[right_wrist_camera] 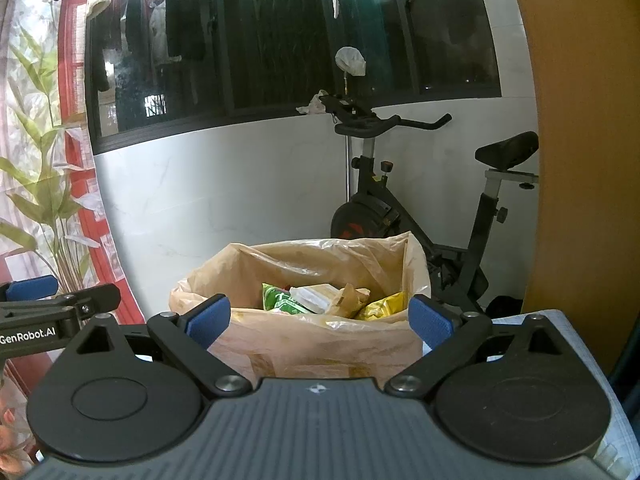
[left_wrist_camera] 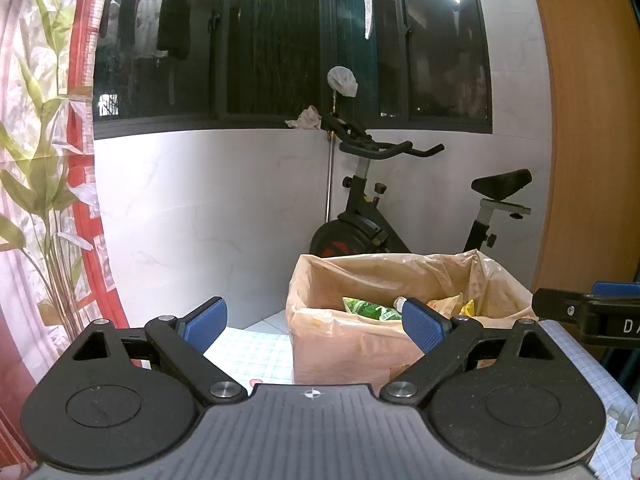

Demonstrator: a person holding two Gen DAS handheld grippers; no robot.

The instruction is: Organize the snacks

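A box lined with a tan plastic bag [left_wrist_camera: 344,344] [right_wrist_camera: 312,340] stands on the table ahead of both grippers. Inside lie snack packets: a green one [left_wrist_camera: 370,309] [right_wrist_camera: 280,300], a yellow one [right_wrist_camera: 384,305] and a white wrapped one [right_wrist_camera: 312,296]. My left gripper [left_wrist_camera: 316,324] is open and empty, level with the box's left side. My right gripper [right_wrist_camera: 320,318] is open and empty, its blue pads either side of the box front. The right gripper also shows at the right edge of the left wrist view [left_wrist_camera: 592,312], and the left gripper at the left edge of the right wrist view [right_wrist_camera: 48,304].
The table has a pale checked cloth [left_wrist_camera: 256,352] [right_wrist_camera: 560,332]. An exercise bike [left_wrist_camera: 384,216] [right_wrist_camera: 420,208] stands behind the box by a white wall under a dark window. A floral curtain [left_wrist_camera: 36,160] hangs at left, a wooden panel [left_wrist_camera: 592,120] at right.
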